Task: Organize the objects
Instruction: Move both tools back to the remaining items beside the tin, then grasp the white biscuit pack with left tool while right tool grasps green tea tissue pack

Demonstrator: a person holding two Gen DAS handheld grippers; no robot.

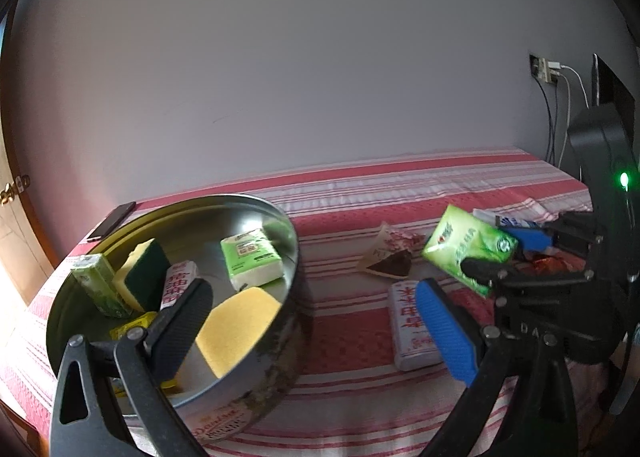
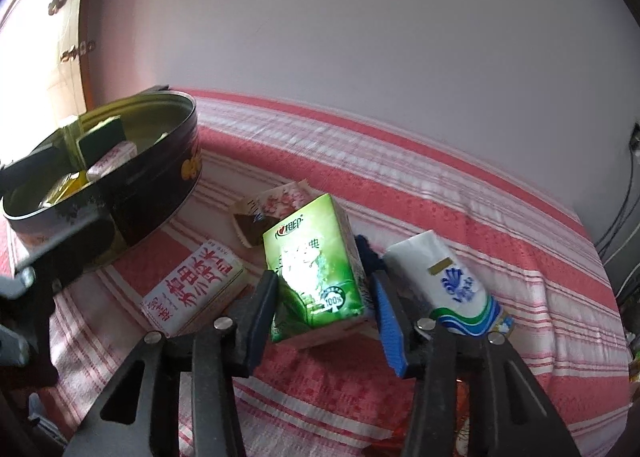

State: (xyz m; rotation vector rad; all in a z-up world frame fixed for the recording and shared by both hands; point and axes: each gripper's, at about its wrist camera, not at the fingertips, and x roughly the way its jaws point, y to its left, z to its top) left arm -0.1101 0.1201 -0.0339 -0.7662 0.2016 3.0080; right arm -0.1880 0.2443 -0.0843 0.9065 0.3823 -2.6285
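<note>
The green tissue pack, clamped upright between my right gripper's fingers and lifted off the striped cloth, lies well right of the tin, where my wide-open, empty left gripper hovers nearer.

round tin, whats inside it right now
Inside the round tin: a green tissue pack, two sponges, a red-lettered white pack, a green carton. The left gripper hides part of the floor.
</note>
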